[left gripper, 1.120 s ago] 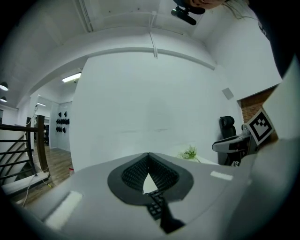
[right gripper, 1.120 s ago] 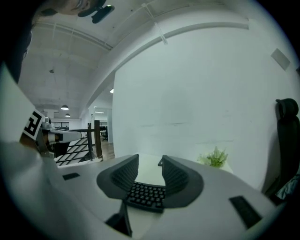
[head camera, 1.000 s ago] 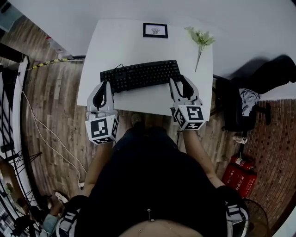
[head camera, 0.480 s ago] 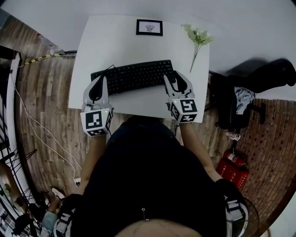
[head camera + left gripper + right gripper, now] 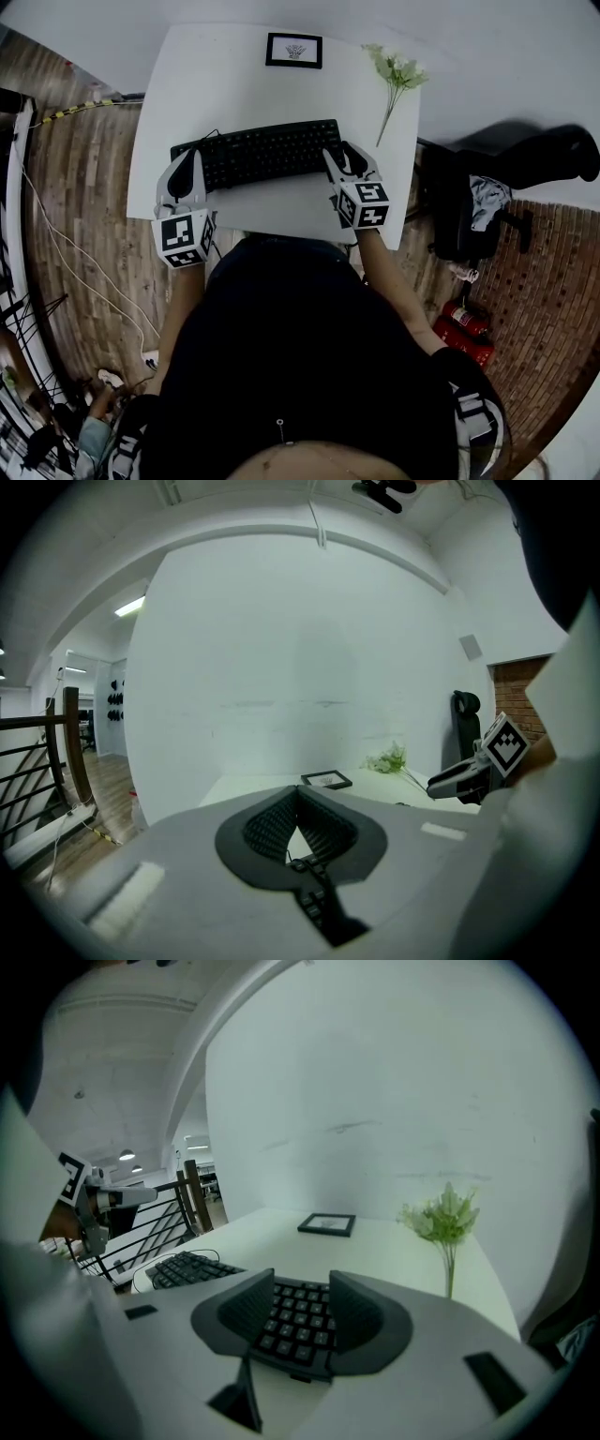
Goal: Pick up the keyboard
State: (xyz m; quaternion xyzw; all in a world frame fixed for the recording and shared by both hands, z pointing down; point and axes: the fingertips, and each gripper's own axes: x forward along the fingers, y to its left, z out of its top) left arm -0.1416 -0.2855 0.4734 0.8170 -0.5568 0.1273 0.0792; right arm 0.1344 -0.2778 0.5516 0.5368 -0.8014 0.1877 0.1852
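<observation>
Your right claw (image 5: 342, 157) and left claw (image 5: 185, 161) now sit lower, at the 3 and 9 o'clock ends of the keyboard (image 5: 255, 152), still flat on the worktop (image 5: 234, 89): right has just been opening, keys in its gap but no grip, left is clenched empty, so no lift yet.

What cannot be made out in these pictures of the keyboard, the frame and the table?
Frame: its picture is too small in every view.
Keyboard: key lettering too small; in the head view the shut left gripper covers its left end.
Table: part of the near edge is hidden by the person's body in the head view.
</observation>
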